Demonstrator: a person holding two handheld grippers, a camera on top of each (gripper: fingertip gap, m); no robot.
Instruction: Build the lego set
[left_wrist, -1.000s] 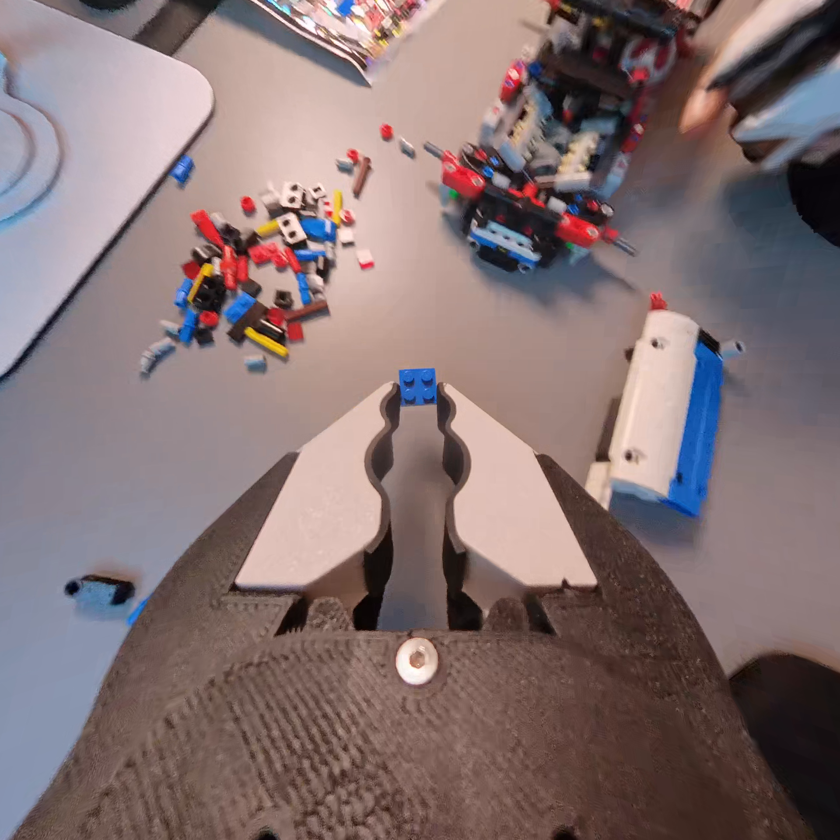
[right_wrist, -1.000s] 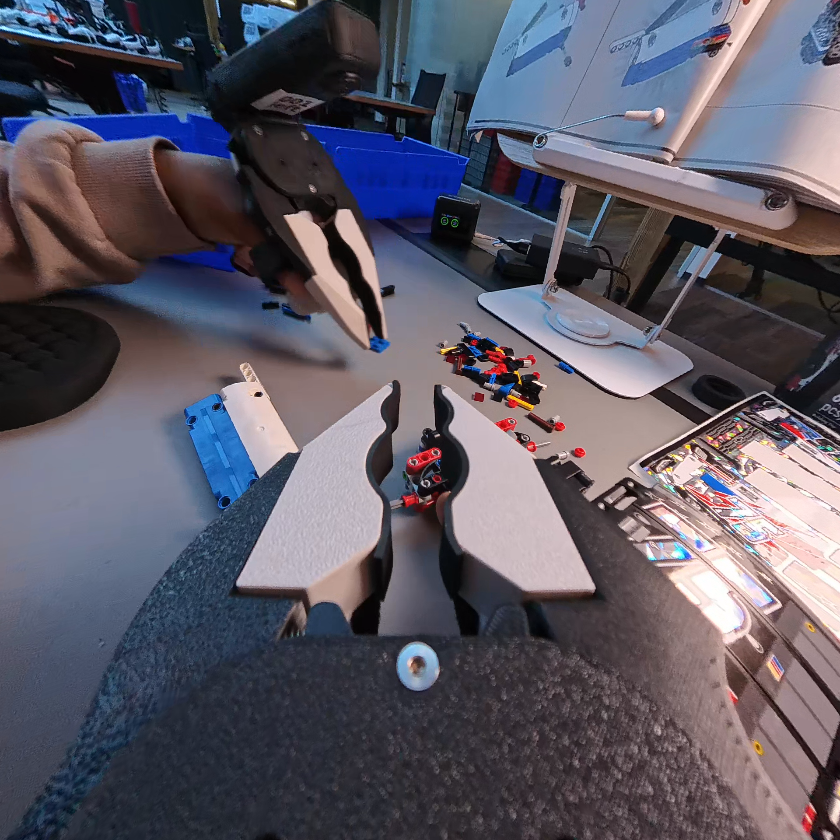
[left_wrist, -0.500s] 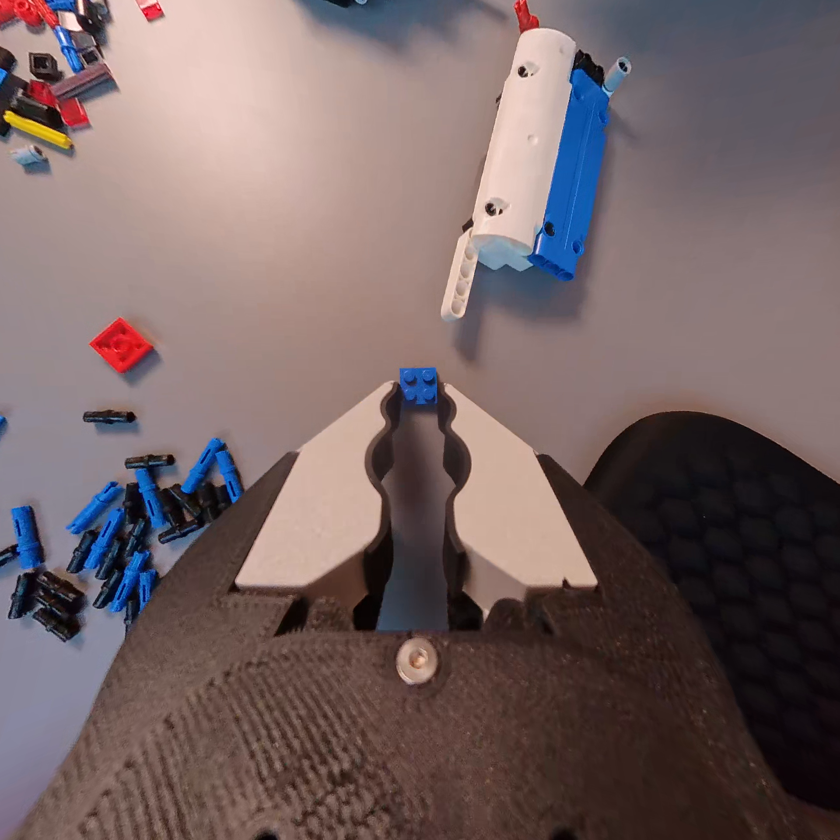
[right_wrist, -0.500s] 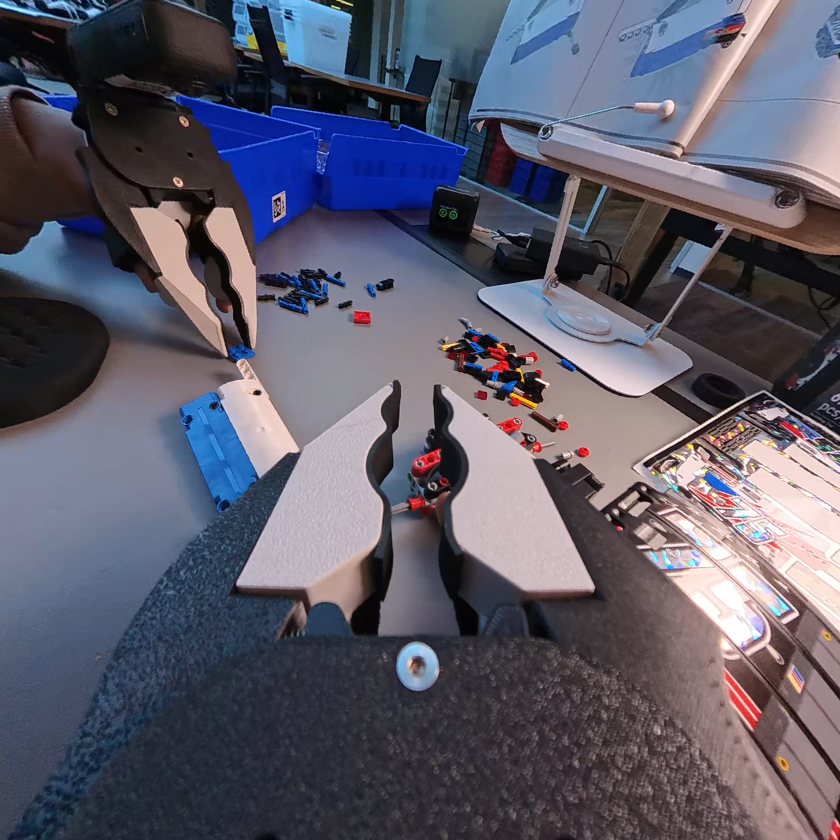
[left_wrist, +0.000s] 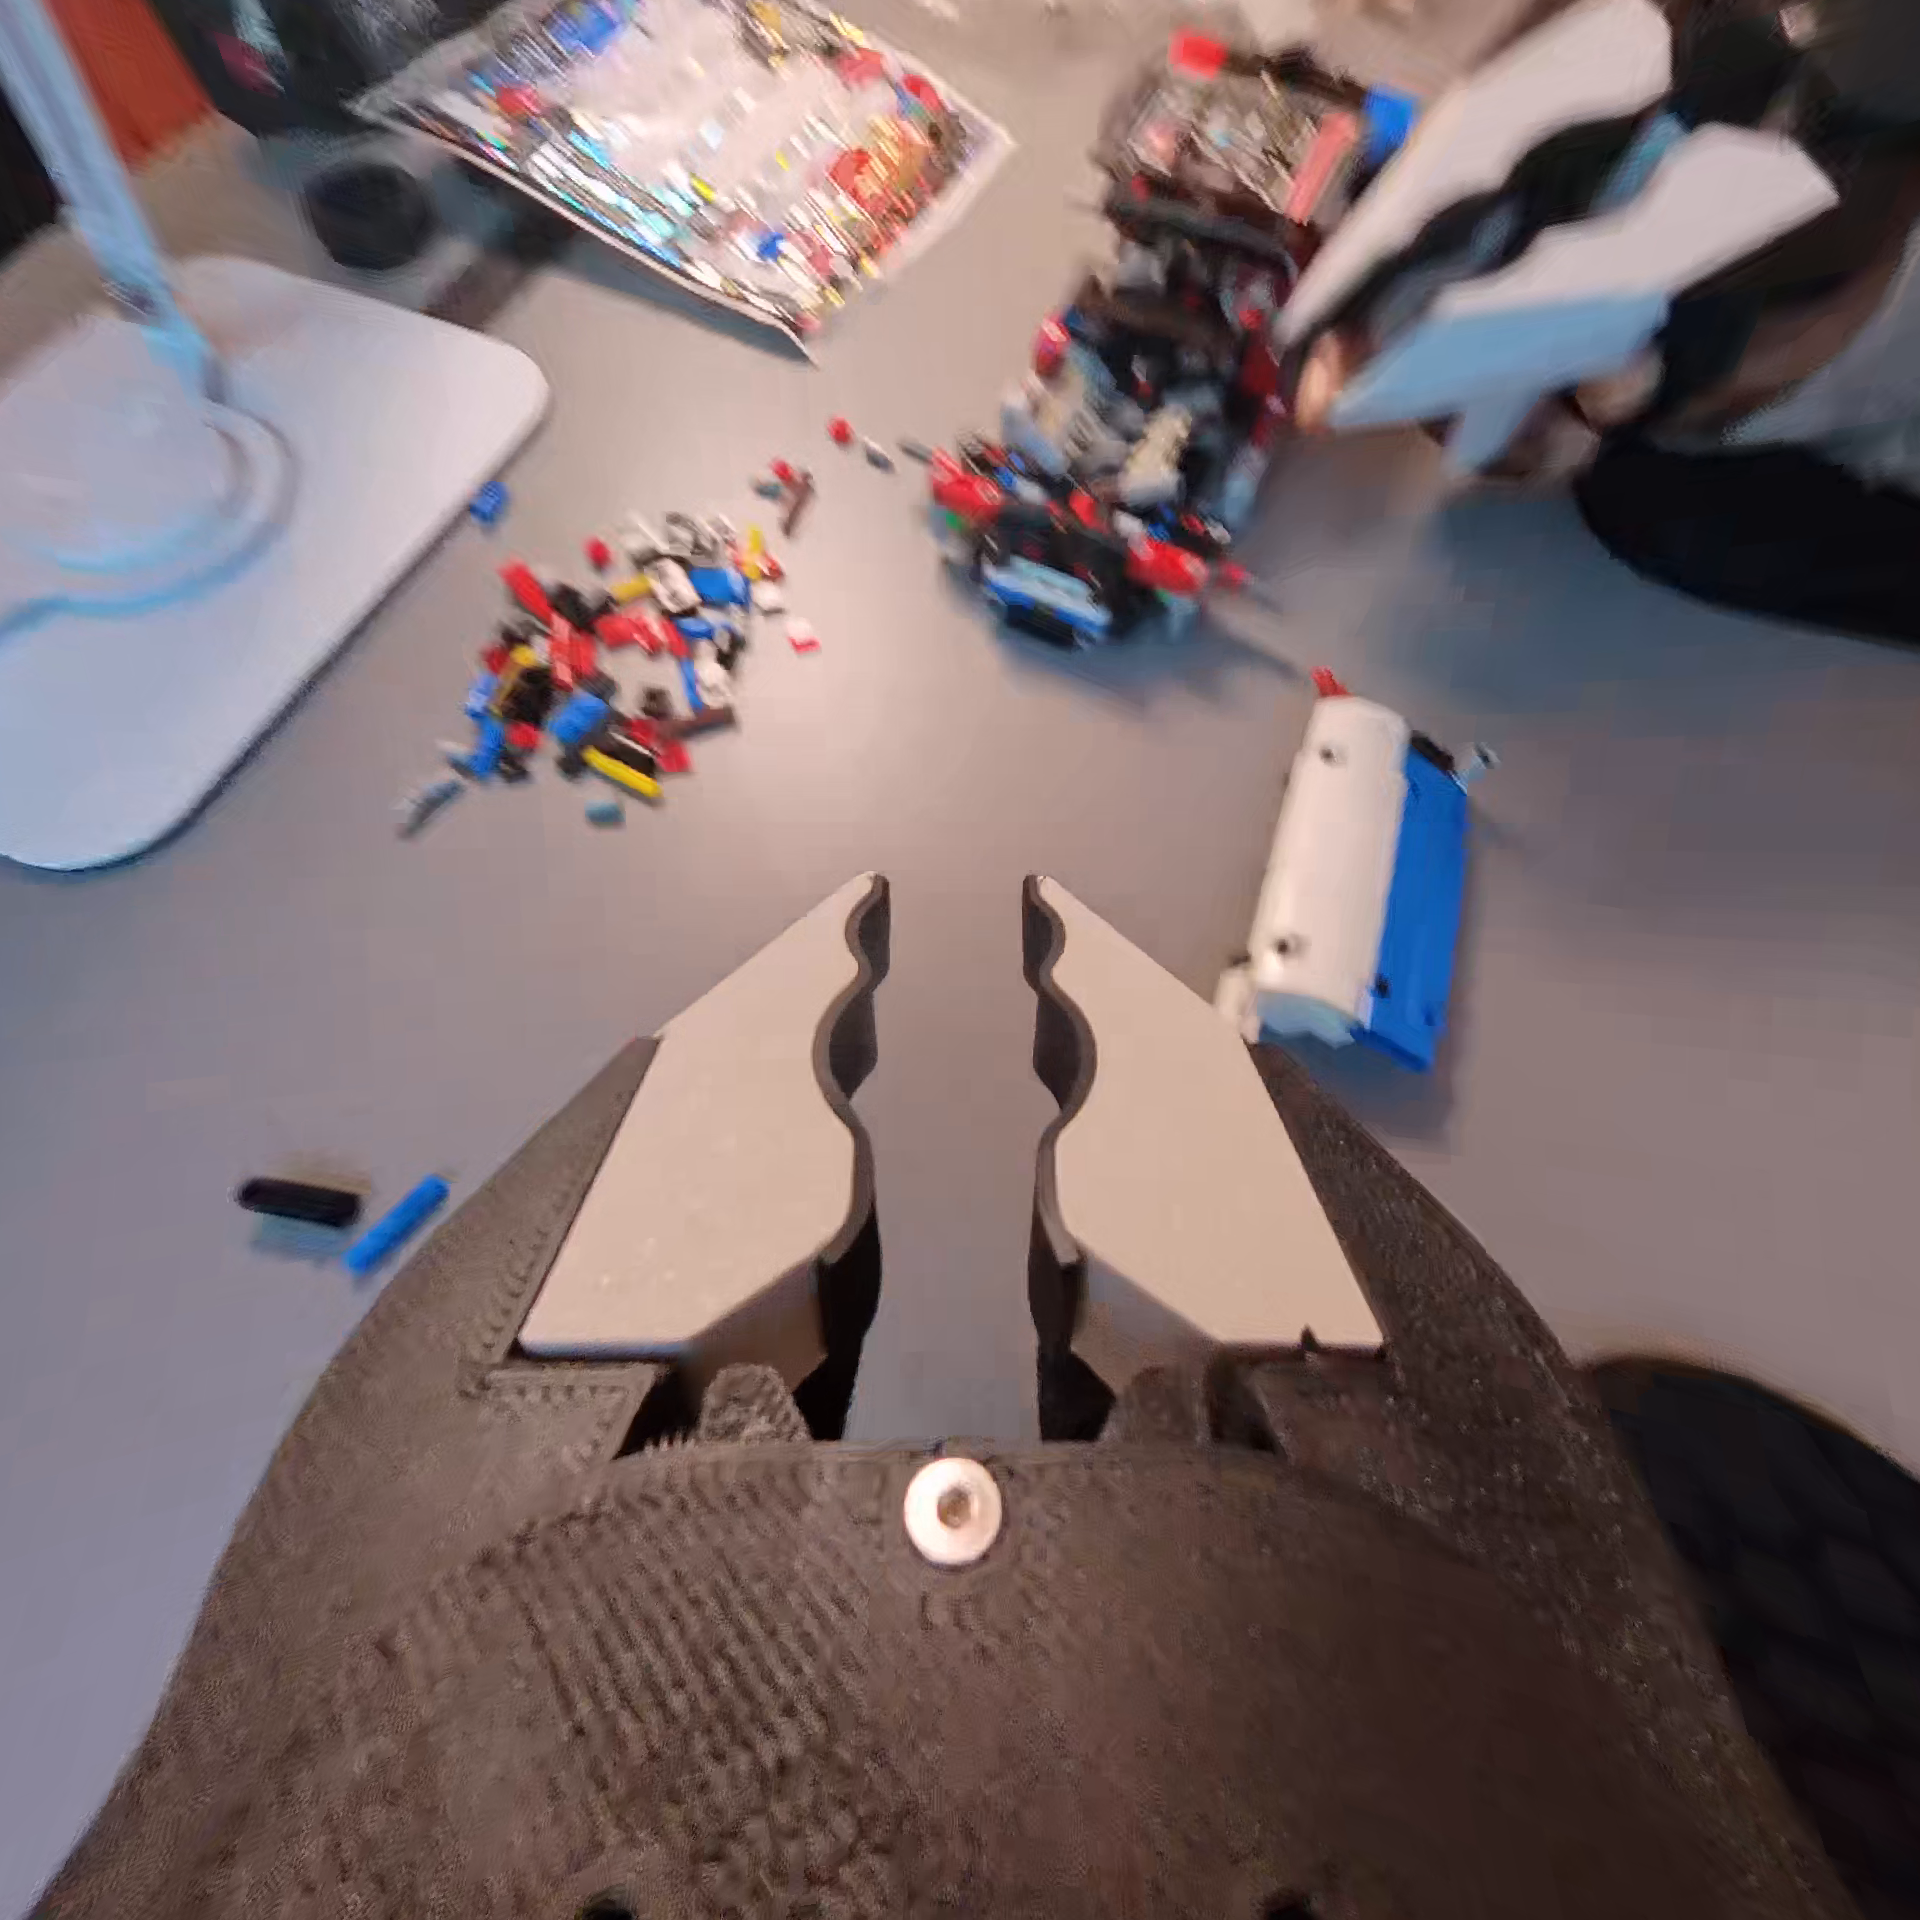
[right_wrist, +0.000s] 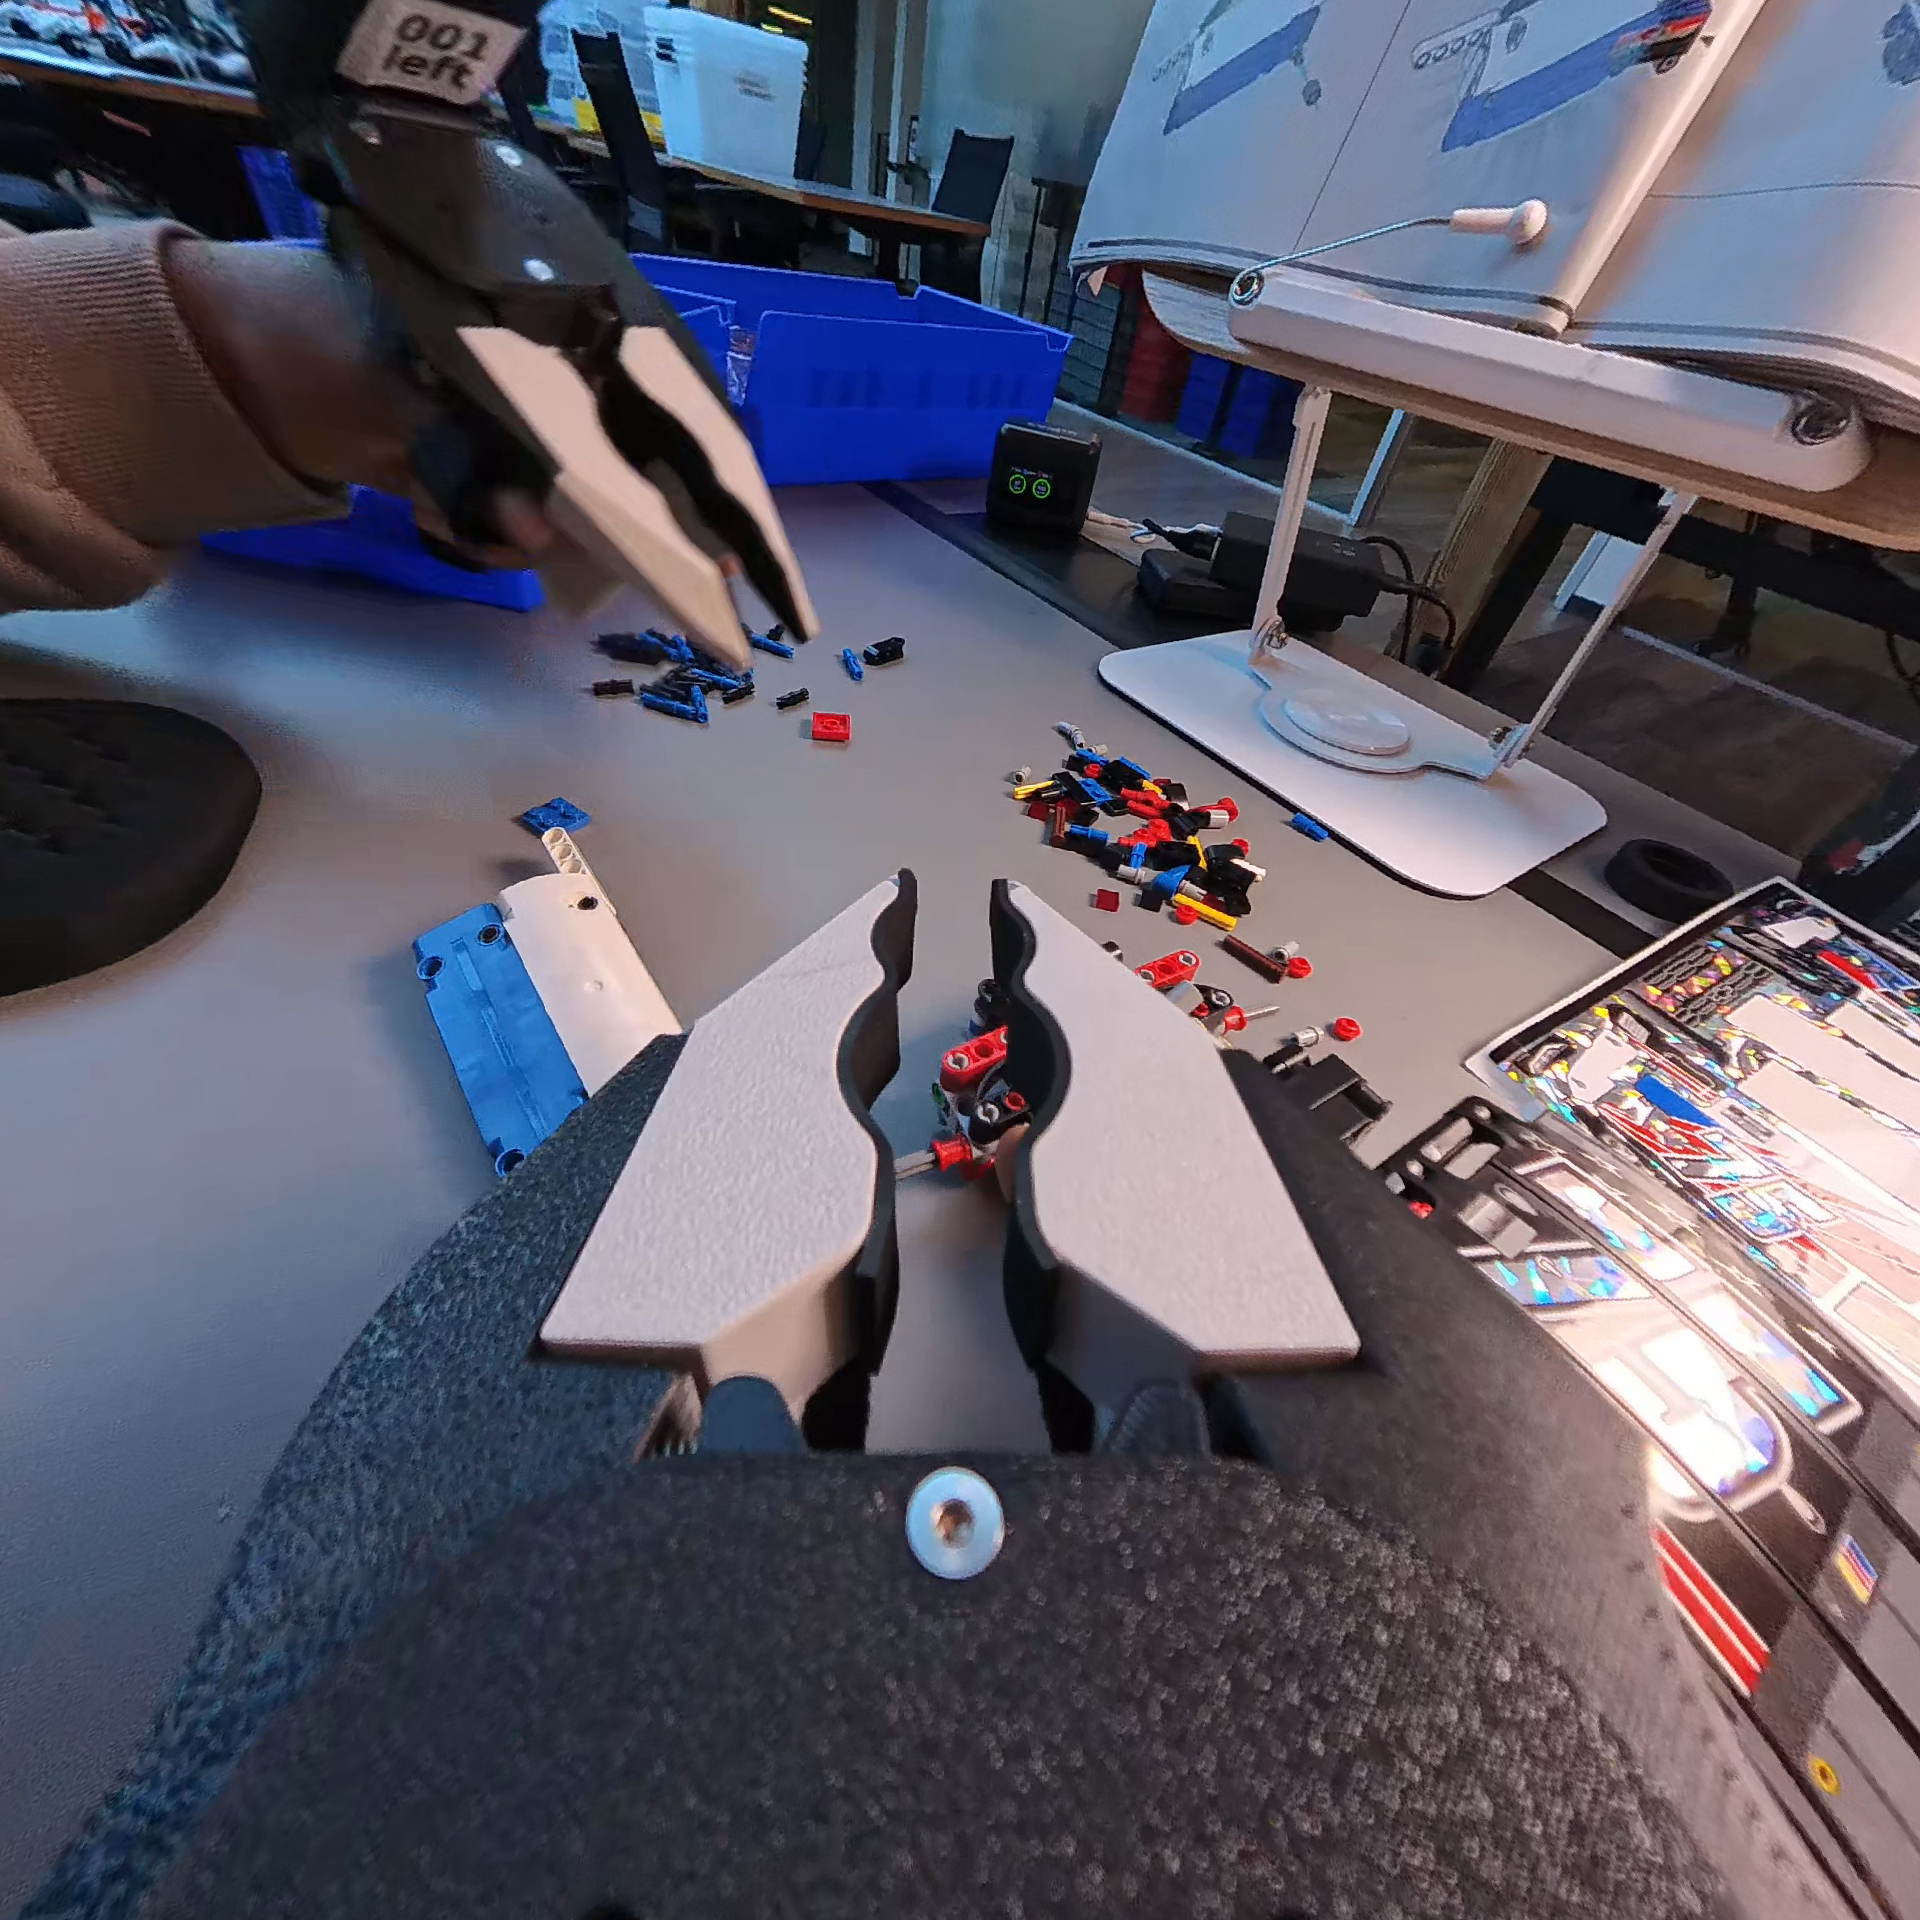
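My left gripper (left_wrist: 956, 883) is open and empty, raised above the grey table (left_wrist: 312, 987); it also shows in the right wrist view (right_wrist: 774, 642). A small blue square plate (right_wrist: 556, 816) lies on the table at the end of the white and blue panel assembly (right_wrist: 540, 987), which also shows in the left wrist view (left_wrist: 1351, 883). The plate is not seen in the left wrist view. My right gripper (right_wrist: 953, 885) is slightly open and empty, hovering over the front of the lego model (right_wrist: 977, 1091). In the left wrist view it (left_wrist: 1314, 364) is blurred above the model (left_wrist: 1122, 499).
A pile of loose pieces (right_wrist: 1143, 831) lies mid-table. Blue and black pins (right_wrist: 686, 675) and a red plate (right_wrist: 831, 725) lie farther left. A book stand (right_wrist: 1351, 769) holds the instruction booklet. A sticker sheet (right_wrist: 1714, 1091), blue bins (right_wrist: 883, 384) and a black pad (right_wrist: 104, 831) lie around. The red plate (right_wrist: 831, 725) is about 8 cm from my left fingertips.
My left gripper carried the blue plate to the panel assembly, let it go there, opened and lifted away. My right gripper has stayed over the model.
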